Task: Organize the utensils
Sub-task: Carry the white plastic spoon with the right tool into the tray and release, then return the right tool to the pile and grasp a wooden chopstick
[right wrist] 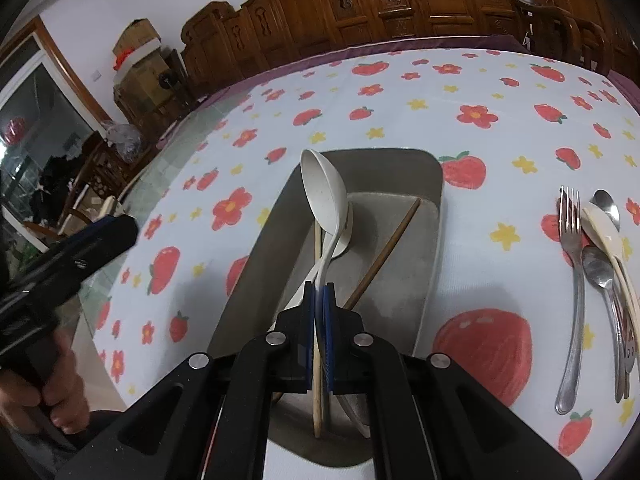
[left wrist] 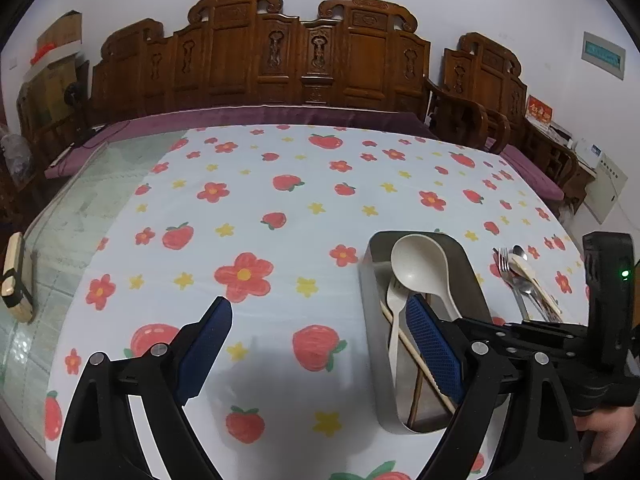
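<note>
Right claw (right wrist: 319, 312): blue pads pressed together on the handle of the large cream spoon (right wrist: 324, 192) — bowl raised above the far left part of the tray, handle running back between the pads.
Left claw (left wrist: 320, 344): spread wide, nothing between the fingers; it hangs over the tabletop to the left of the tray, with the right finger (left wrist: 434, 344) in front of the tray's near-left part.
Tray (right wrist: 434, 240): grey, rectangular with rounded corners, standing on the tabletop directly ahead of the right claw.
Tray contents: a smaller cream spoon (left wrist: 394, 320) and two brown chopsticks (right wrist: 384, 252) lying inside; one chopstick slants toward the far right corner.
Remaining utensils: metal fork (right wrist: 574, 280), metal spoon (right wrist: 600, 276) and a cream utensil (right wrist: 606, 236) bunched on the tabletop to the right of the tray, well apart from it.
Tabletop (left wrist: 280, 220): covered with a white cloth printed with red strawberries and flowers — bare glass shows at the left edge.
Background: carved dark wooden bench (left wrist: 280, 52) along the wall behind the tabletop.
</note>
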A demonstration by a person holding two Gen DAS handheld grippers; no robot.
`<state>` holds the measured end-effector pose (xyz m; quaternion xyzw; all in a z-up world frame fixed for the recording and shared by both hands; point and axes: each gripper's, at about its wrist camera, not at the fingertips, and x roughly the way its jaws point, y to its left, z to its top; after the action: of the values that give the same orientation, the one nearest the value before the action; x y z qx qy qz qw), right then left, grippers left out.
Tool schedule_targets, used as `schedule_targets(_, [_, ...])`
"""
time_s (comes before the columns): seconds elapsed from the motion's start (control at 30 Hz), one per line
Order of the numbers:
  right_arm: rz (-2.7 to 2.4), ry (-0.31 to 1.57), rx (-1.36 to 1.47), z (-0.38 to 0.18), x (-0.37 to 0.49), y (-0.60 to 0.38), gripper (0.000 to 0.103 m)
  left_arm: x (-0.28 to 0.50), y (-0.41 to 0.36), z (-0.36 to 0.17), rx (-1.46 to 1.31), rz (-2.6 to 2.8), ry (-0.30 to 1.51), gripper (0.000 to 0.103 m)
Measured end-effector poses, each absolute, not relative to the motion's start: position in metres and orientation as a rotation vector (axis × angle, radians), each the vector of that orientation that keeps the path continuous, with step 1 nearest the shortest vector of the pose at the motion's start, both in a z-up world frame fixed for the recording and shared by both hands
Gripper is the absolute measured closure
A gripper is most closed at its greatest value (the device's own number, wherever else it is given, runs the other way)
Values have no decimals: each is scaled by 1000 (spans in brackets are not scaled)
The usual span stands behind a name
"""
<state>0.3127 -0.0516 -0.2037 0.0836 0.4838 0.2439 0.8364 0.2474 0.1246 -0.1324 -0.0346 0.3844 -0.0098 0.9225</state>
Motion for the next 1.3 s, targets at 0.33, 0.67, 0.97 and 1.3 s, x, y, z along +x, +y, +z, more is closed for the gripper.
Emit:
schedule_targets(0.33, [519,1027,203,-210,319,-51,94,247,120,-132,-53,-30,790,18])
schedule_targets(0.67, [517,871,101,-169,299,-101,94,243,90,-132,-53,-83,782,18])
schedule_targets(0.97, [397,792,27,-147,283,-199,94,241,30,-133,-10,-170,773,18])
schedule_targets(1.3, [284,857,-62,-179,287,-267,85,233,-22,-144,-6,-252,779,18])
